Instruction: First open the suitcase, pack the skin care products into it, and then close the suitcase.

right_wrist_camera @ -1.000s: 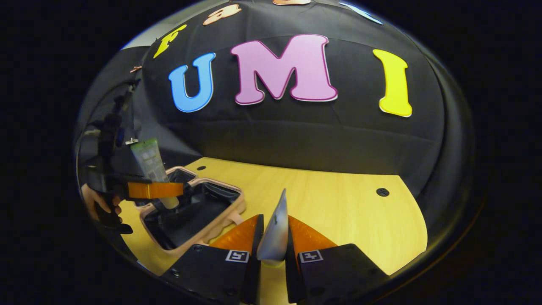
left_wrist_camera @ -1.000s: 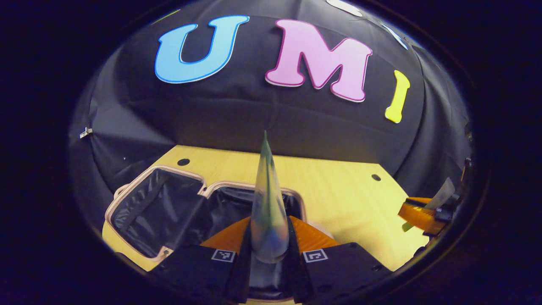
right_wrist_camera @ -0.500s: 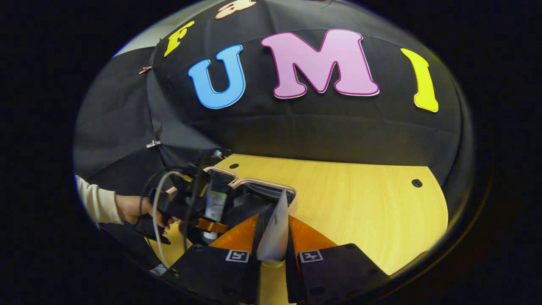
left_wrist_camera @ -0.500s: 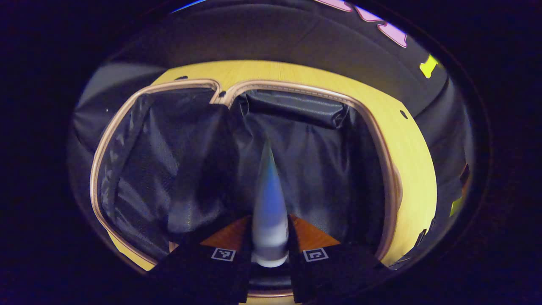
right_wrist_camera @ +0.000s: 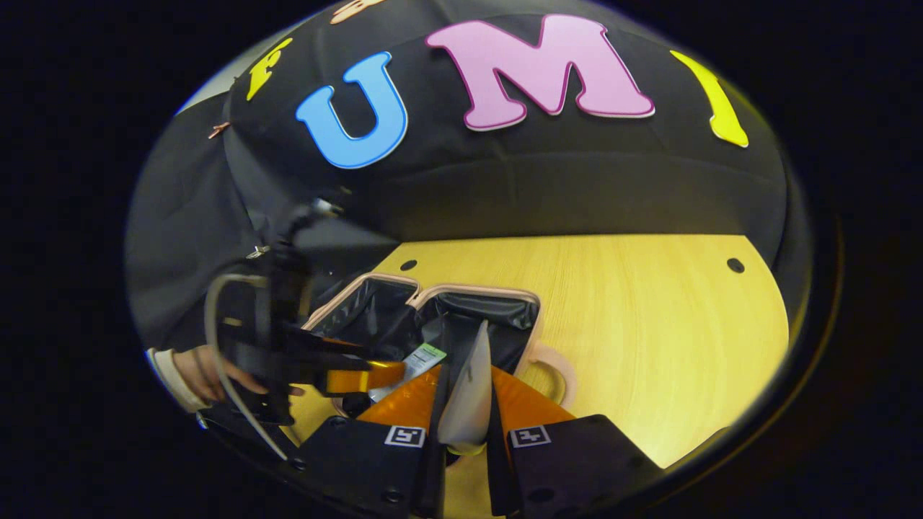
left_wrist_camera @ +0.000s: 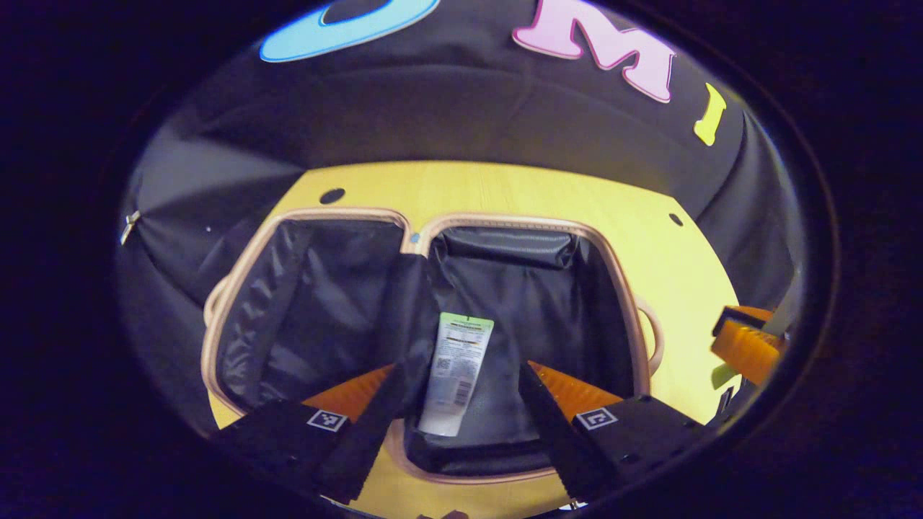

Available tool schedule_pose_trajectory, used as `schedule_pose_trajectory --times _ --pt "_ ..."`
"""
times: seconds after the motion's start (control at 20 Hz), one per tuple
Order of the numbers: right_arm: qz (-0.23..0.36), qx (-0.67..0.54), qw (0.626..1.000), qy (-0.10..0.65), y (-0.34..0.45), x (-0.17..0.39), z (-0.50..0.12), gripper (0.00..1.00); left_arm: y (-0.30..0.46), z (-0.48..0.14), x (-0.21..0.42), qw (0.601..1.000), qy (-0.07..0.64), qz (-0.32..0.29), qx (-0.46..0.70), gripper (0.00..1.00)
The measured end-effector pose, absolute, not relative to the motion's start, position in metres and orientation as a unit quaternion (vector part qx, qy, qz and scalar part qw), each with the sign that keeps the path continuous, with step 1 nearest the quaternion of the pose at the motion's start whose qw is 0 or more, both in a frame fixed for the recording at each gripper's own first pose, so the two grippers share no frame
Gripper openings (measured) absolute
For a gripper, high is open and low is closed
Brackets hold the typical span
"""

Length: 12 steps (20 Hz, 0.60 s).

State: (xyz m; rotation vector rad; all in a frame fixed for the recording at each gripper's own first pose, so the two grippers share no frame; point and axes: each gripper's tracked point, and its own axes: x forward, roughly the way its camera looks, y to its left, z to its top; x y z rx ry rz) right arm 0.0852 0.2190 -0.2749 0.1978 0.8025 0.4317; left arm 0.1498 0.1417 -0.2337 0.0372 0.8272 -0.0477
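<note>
The suitcase [left_wrist_camera: 505, 220] lies open on the table, pink-rimmed with black lining in both halves. A pale green-topped tube [left_wrist_camera: 456, 375] lies flat in its right half, label up. My left gripper [left_wrist_camera: 460, 371] hovers over that tube, open, the fingers wide apart and clear of it. In the right gripper view, my right gripper [right_wrist_camera: 469, 369] is shut on a second pale tube [right_wrist_camera: 467, 411], held edge-on just in front of the suitcase [right_wrist_camera: 476, 290]. The left gripper [right_wrist_camera: 353, 376] and the hand [right_wrist_camera: 195, 371] holding it sit at the left over the case, beside the laid tube [right_wrist_camera: 422, 358].
The yellow wooden table [right_wrist_camera: 613, 310] stretches to the right of the case and has small dark holes. The suitcase handle [right_wrist_camera: 559, 367] sticks out toward my right gripper. My right gripper [left_wrist_camera: 746, 346] shows at the far right of the left gripper view.
My left gripper has opened and let its tube go; the tube now lies in the suitcase's right half. My right gripper has come closer to the suitcase, still holding its tube.
</note>
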Motion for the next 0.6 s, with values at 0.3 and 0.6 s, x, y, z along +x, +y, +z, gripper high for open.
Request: schedule_pose_trajectory --times 0.3,0.6 --pt "0.185 0.104 0.842 0.496 0.271 0.077 -0.347 0.28 0.239 -0.138 0.092 0.951 0.305 0.057 0.015 0.98" --pt "0.131 0.079 0.801 0.578 0.291 0.065 -0.399 0.36 0.278 -0.169 0.047 0.946 0.311 0.086 -0.031 0.98"
